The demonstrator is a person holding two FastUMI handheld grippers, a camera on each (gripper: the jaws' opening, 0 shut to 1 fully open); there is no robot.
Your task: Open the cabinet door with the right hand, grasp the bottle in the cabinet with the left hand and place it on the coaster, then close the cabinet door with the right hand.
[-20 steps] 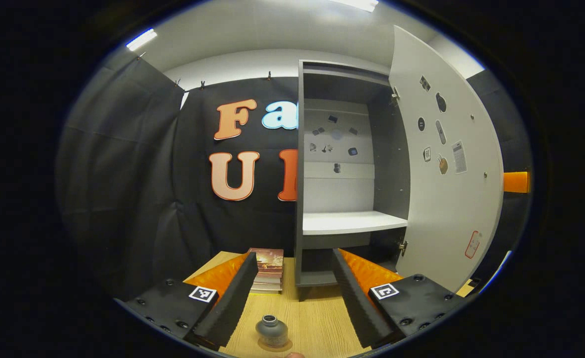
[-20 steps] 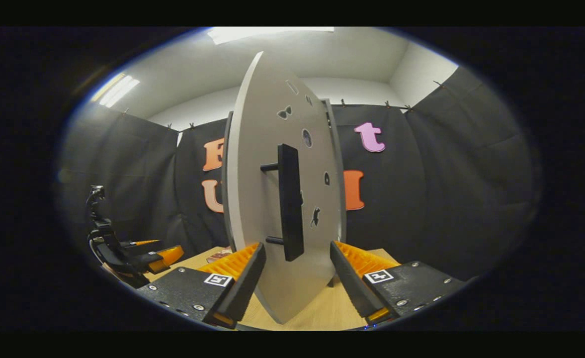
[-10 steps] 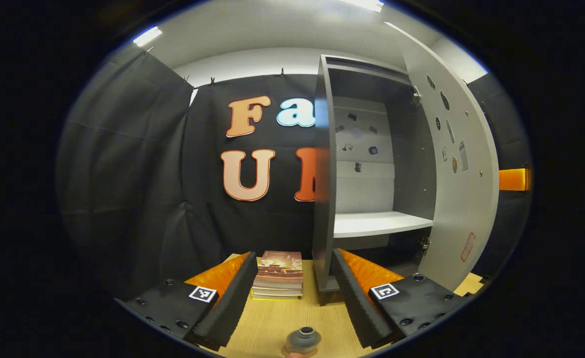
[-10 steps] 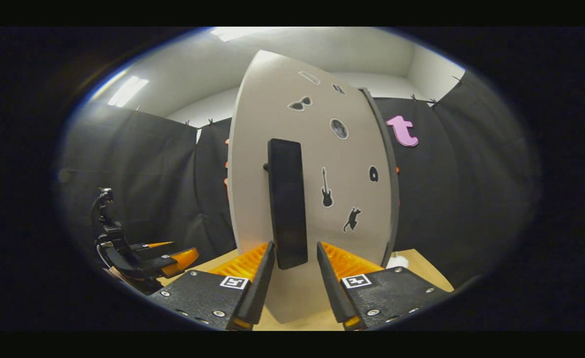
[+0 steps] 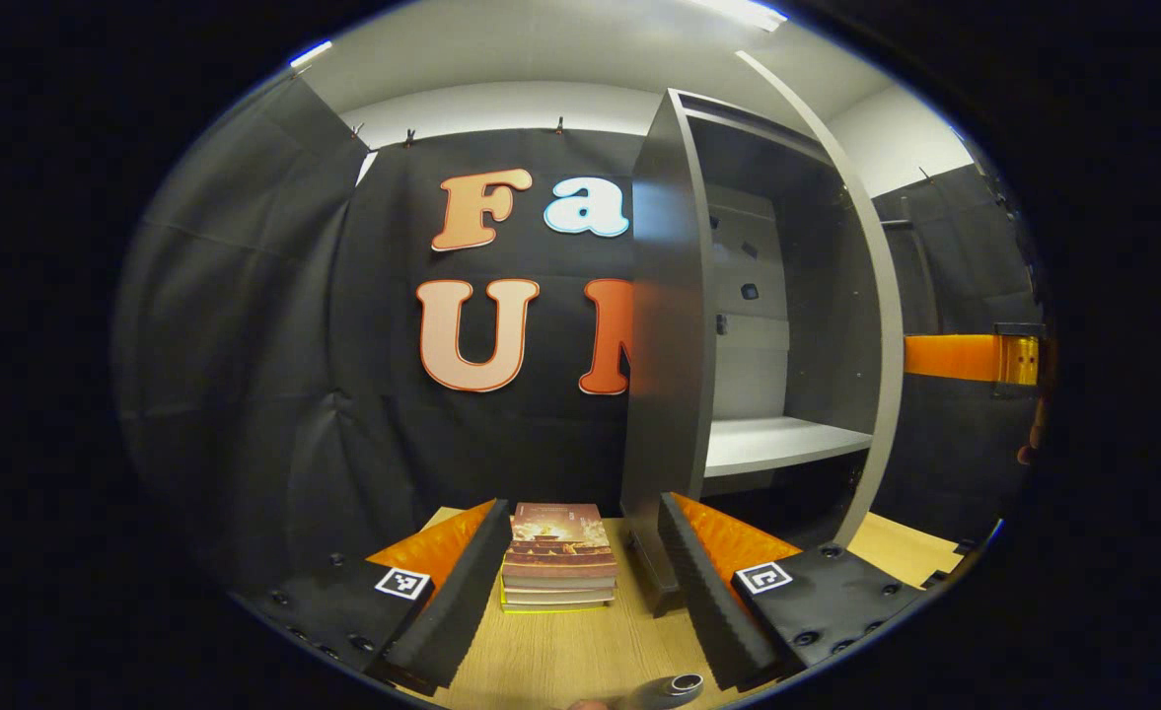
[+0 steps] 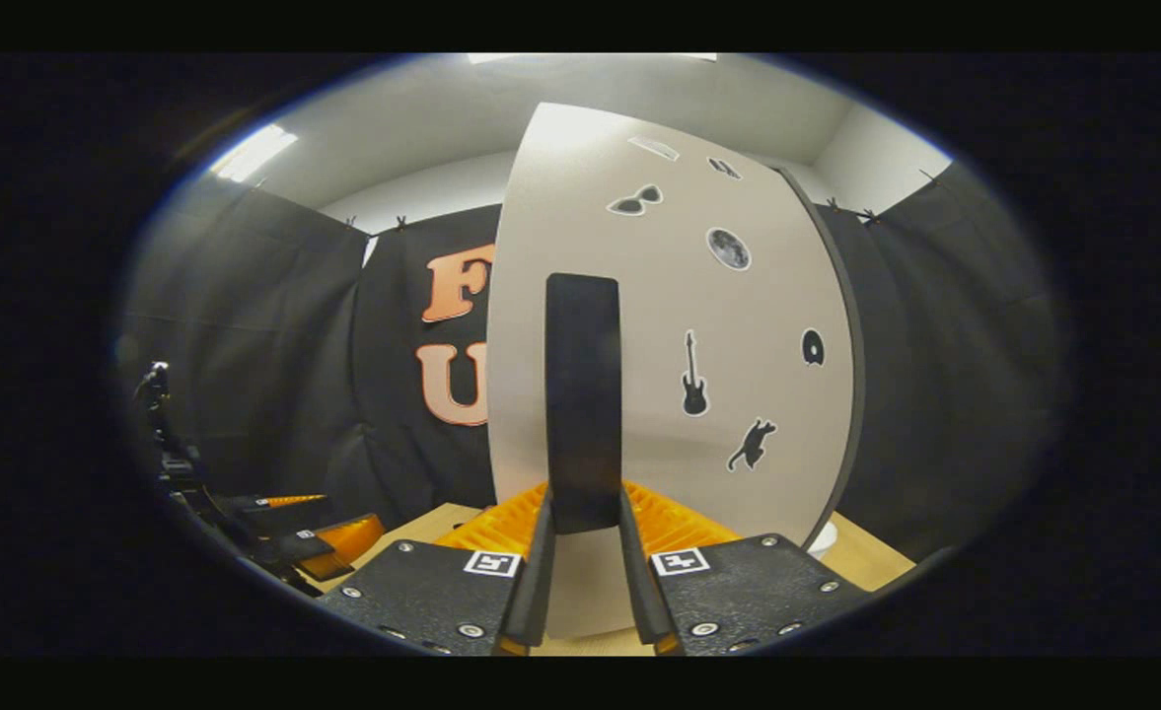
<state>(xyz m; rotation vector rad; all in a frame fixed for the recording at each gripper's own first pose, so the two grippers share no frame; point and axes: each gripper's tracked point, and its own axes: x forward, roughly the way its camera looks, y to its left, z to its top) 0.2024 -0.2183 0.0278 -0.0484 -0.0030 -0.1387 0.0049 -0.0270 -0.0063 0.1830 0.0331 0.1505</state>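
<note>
A: Where is the right claw (image 6: 584, 572)?
B: In the right gripper view its 2 fingers (image 6: 539, 562) sit close on either side of the lower end of the door's (image 6: 738, 325) dark handle (image 6: 583, 404). They look pressed on it, though I cannot tell for sure.

A: And the door?
B: Partly open. In the left gripper view it stands edge-on, (image 5: 881, 325) and the cabinet (image 5: 669, 325) shows a pale shelf (image 5: 777, 442) inside.

A: The left claw (image 5: 580, 582)?
B: Wide apart, holding nothing, low over the worktop (image 5: 560, 656). A stack of books (image 5: 557, 557) lies beyond, between its fingers, just left of the cabinet.

A: The bottle?
B: Its mouth (image 5: 674, 687) shows at the bottom edge of the left gripper view, on the worktop, near the claw's right finger. What it stands on I cannot tell.
</note>
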